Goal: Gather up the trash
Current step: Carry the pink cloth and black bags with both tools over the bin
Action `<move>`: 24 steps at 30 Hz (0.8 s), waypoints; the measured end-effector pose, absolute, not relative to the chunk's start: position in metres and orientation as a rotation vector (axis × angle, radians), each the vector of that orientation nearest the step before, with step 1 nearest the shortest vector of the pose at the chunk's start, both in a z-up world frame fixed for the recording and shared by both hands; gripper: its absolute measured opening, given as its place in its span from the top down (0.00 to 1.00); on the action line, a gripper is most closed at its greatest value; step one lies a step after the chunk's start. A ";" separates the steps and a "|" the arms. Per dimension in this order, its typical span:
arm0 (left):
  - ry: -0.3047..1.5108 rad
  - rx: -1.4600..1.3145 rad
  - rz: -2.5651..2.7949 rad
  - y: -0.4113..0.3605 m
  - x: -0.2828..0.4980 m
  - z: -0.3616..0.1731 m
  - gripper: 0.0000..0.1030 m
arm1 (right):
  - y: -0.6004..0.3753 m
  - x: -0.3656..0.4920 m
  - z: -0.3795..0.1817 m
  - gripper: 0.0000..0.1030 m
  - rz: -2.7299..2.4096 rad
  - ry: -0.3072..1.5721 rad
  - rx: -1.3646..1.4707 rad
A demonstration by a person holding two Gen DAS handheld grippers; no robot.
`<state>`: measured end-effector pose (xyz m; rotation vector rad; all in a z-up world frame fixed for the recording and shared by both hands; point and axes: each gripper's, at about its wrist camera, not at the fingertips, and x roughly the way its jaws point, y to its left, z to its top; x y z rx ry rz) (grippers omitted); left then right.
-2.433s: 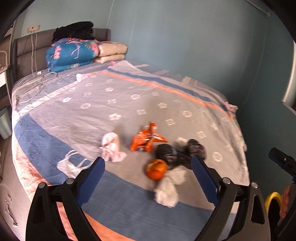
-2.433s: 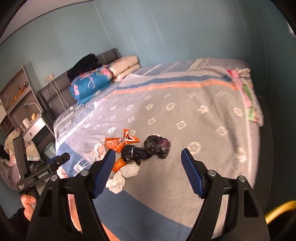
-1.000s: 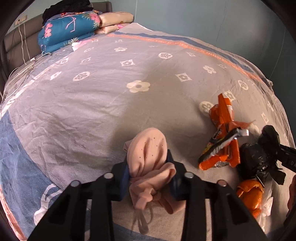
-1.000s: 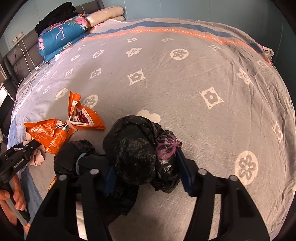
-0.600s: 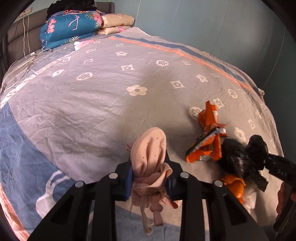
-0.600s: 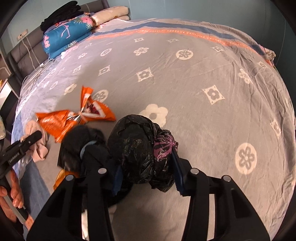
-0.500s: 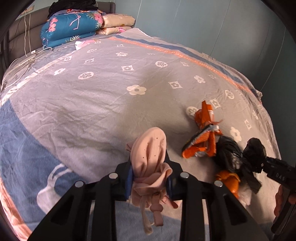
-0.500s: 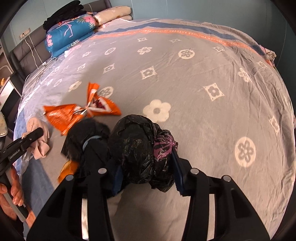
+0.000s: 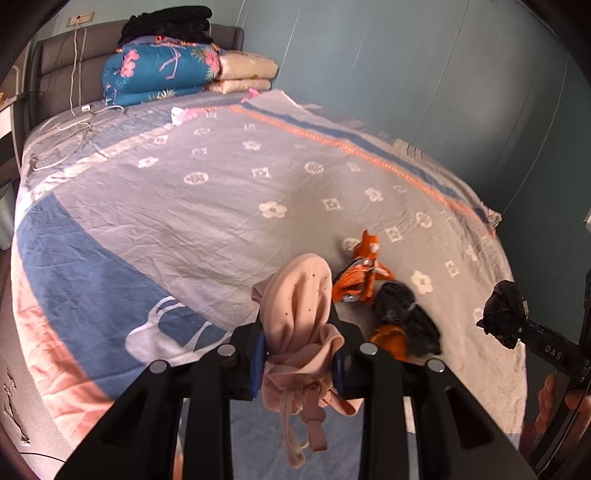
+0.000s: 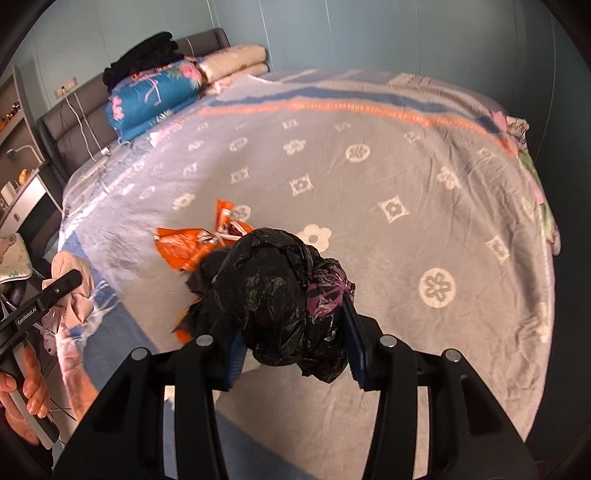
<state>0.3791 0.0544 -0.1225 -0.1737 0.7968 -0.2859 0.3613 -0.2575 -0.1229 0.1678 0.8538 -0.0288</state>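
The left hand-held gripper [image 9: 298, 360] is squeezed tight on a soft pink cloth bundle [image 9: 301, 314]. The bundle is held up above the bed [image 9: 155, 206], and its thin straps hang down below the blue pads. Its jaws closed a little more on the bundle a moment ago and now sit steady.

The right hand-held gripper [image 10: 295, 345] is clamped on a crumpled black plastic bag [image 10: 273, 291] with a bit of purple on one side. This bag is also held up off the bed. These jaws too closed in on the bag a moment ago.

On the grey flowered blanket [image 10: 406, 177], more trash lies near the bed's foot end. There is an orange snack wrapper [image 10: 192, 247], and just beside it a second black bag [image 9: 400, 308] touching a small orange thing [image 9: 389, 338].

At the head of the bed, far from the trash, sits a folded blue flowered quilt [image 9: 159, 72] with dark clothes [image 9: 166, 24] on top and cream pillows [image 9: 245, 74] beside it.
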 end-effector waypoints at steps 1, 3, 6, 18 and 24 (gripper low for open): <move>0.789 -0.176 -0.284 0.055 0.373 -0.117 0.75 | -0.257 0.356 -0.117 0.58 -0.026 0.844 0.165; 0.775 -0.180 -0.283 0.055 0.362 -0.106 0.75 | -0.258 0.342 -0.104 0.58 -0.017 0.821 0.170; 0.754 -0.169 -0.284 0.050 0.342 -0.092 0.75 | -0.259 0.322 -0.085 0.58 -0.001 0.792 0.179; 0.688 -0.158 -0.369 0.027 0.272 -0.055 0.75 | -0.262 0.226 -0.025 0.58 0.064 0.684 0.174; 0.662 -0.144 -0.422 0.007 0.239 -0.042 0.75 | -0.266 0.172 -0.004 0.58 0.092 0.637 0.191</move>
